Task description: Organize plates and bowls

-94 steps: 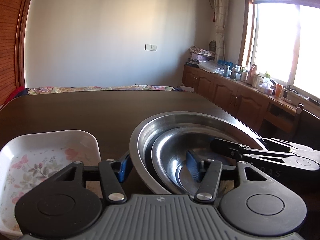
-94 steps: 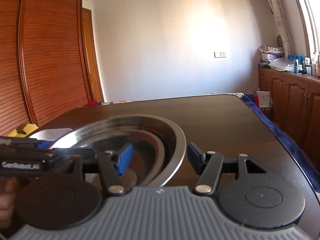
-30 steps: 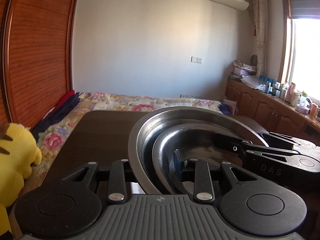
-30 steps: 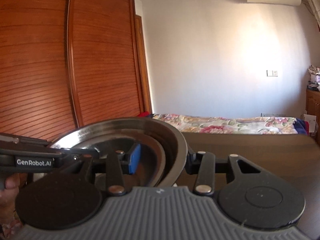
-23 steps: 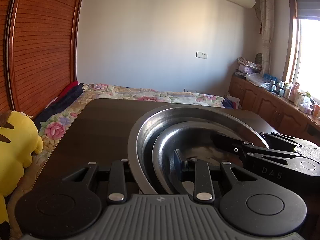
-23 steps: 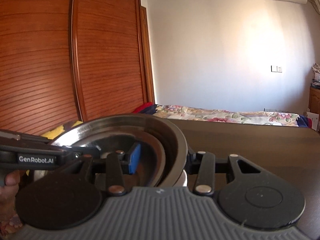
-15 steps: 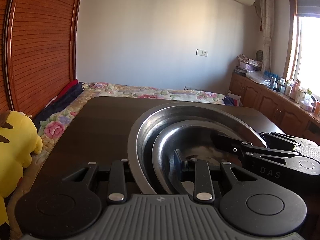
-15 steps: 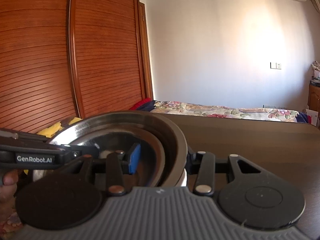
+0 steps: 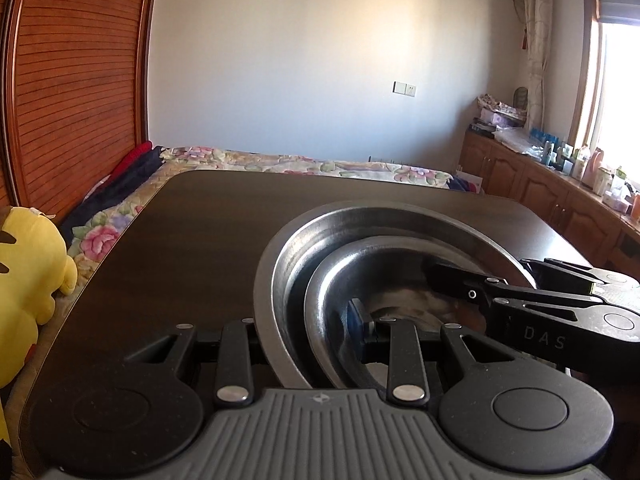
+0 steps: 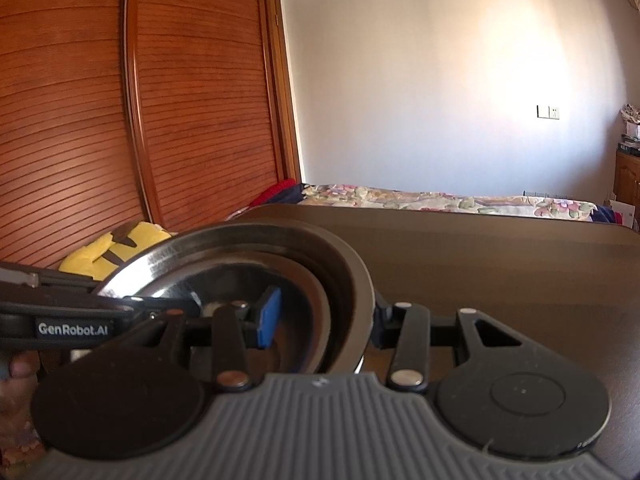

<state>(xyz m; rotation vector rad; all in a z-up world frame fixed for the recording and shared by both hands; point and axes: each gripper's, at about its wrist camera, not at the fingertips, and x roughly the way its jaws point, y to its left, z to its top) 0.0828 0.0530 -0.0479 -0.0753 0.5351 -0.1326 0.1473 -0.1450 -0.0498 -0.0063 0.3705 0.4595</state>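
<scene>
A stack of nested steel bowls hangs between my two grippers just above the dark table. The large outer bowl (image 9: 288, 268) (image 10: 352, 264) holds a smaller one (image 9: 332, 280) (image 10: 304, 280). My left gripper (image 9: 304, 332) is shut on the stack's left rim, with its blue pad inside the bowls. On the opposite rim my right gripper (image 10: 324, 320) is shut too, one blue pad inside and one finger outside. Each gripper shows in the other's view: the right gripper (image 9: 540, 304), the left gripper (image 10: 80, 312). Whether the stack touches the table is hidden.
The dark wooden table (image 9: 200, 240) stretches ahead and to the left of the bowls. A yellow plush toy (image 9: 24, 280) lies past its left edge. A bed with a floral cover (image 9: 300, 164) lies behind, and wooden cabinets (image 9: 560, 192) line the window wall. A hand (image 10: 16, 380) holds the left gripper.
Both grippers, earlier open around the rims, closed on them and carried the stack away from the white floral tray toward the table's left end. Over the last second the stack sank slightly.
</scene>
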